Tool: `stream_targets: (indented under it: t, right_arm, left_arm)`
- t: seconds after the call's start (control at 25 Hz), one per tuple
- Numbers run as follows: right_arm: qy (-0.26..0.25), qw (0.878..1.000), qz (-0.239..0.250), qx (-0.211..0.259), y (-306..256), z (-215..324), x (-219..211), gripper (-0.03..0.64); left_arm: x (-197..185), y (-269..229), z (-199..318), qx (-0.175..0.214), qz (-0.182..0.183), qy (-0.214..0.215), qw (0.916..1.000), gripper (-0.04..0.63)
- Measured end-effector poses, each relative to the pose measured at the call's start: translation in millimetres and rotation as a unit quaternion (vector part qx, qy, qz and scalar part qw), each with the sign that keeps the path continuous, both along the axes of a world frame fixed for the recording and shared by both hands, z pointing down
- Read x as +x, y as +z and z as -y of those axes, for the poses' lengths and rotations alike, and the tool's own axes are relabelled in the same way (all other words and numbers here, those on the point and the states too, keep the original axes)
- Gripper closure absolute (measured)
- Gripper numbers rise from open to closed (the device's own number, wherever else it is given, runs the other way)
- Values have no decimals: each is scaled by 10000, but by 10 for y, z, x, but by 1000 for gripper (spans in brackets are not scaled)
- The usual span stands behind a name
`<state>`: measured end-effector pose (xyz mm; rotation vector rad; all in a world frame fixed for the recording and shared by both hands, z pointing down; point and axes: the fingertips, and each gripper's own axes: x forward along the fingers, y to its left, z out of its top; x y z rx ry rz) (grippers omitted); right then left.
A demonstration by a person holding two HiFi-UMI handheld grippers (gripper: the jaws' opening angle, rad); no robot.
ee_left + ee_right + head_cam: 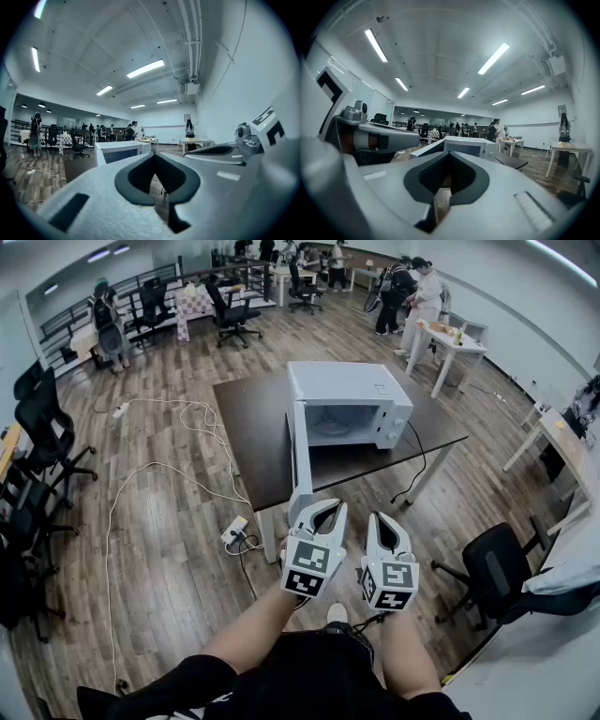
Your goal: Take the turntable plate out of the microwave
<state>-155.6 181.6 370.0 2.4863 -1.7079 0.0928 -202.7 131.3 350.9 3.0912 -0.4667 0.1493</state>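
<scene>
Sitting inside open white microwave (349, 399), pale turntable plate (330, 426); left claw (317, 507), right claw (382, 518) both pressed together.

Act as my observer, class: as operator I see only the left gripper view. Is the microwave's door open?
Observer: Yes. In the head view the microwave stands on the dark table, its door swung open to the left.
Operator: Anything inside it?
Observer: A pale round shape on the cavity floor looks like the turntable plate; it is too small to be sure.
Operator: And my other hand?
Observer: The right gripper is shut and empty, level with the left gripper, short of the microwave.
</scene>
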Motion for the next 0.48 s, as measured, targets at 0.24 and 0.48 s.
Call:
stream_targets:
  t: [0.24,0.48]
  right_arm:
    - [11,10000,33,-5,20,50,2,611]
    - [217,9997,135,56,31,73,64,609]
  left_arm:
    - [19,-24,45,19,-20,20,10000,588]
    - [54,-34,91,11,-27,31,10000,588]
